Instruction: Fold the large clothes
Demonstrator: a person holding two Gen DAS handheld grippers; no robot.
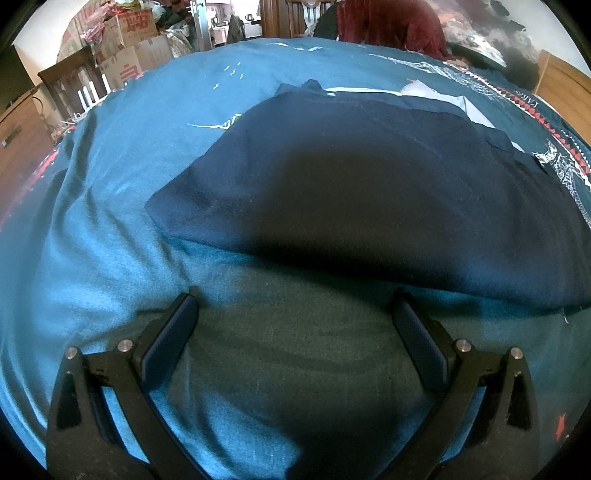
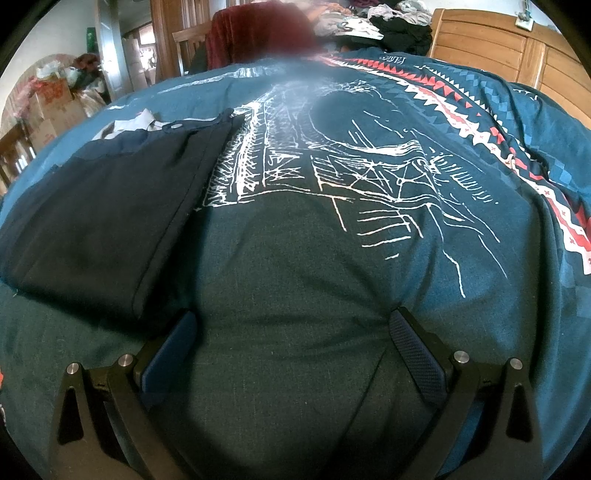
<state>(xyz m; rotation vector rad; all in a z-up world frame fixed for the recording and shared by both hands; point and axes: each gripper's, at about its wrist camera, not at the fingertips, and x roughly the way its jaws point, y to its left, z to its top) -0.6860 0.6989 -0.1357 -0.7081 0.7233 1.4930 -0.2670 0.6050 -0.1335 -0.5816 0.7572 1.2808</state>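
A dark navy garment (image 1: 369, 184) lies flat and folded on the teal bedspread (image 1: 92, 221), with a white lining showing at its far edge. My left gripper (image 1: 295, 299) is open just short of the garment's near edge, holding nothing. In the right wrist view the same navy garment (image 2: 103, 206) sits at the left, a button visible near its top corner. My right gripper (image 2: 293, 317) is open over the bedspread (image 2: 406, 277), its left finger (image 2: 170, 354) close to the garment's near right corner. Nothing lies between its fingers.
The bedspread carries a white line drawing (image 2: 332, 158) and a red-and-white zigzag band (image 2: 498, 136). A wooden headboard (image 2: 517, 51) stands at the right. Piled clothes (image 2: 391, 22) and a dark red blanket (image 2: 258, 33) lie beyond the bed. Cardboard boxes (image 1: 129, 48) are stacked at far left.
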